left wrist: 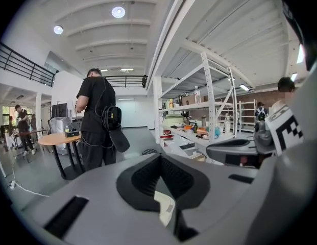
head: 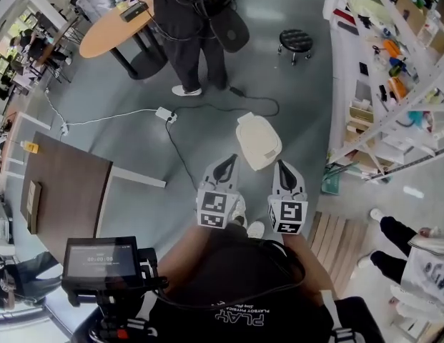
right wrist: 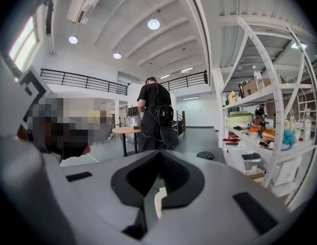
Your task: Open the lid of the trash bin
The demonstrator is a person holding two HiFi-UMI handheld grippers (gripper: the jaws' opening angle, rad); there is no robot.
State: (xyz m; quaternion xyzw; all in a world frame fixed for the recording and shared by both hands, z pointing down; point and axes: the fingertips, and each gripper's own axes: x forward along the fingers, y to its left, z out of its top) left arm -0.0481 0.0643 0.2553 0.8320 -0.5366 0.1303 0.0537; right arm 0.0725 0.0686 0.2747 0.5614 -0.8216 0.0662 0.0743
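The cream trash bin (head: 258, 140) stands on the grey floor with its lid down, just ahead of both grippers. My left gripper (head: 225, 168) hovers at the bin's near left side and my right gripper (head: 284, 174) at its near right side; neither touches it. Both are shut and hold nothing. In the left gripper view the jaws of the left gripper (left wrist: 161, 157) meet, and a sliver of the cream bin (left wrist: 165, 206) shows through the slit below. The right gripper (right wrist: 159, 153) looks the same, with the bin (right wrist: 159, 200) in its slit.
A black cable (head: 180, 156) and white power strip (head: 165, 113) lie on the floor left of the bin. A person in black (head: 193, 27) stands by a round table (head: 114, 31). Shelving (head: 393, 77) lines the right, with a stool (head: 295, 43), a brown table (head: 61, 191) and a wooden pallet (head: 339, 241).
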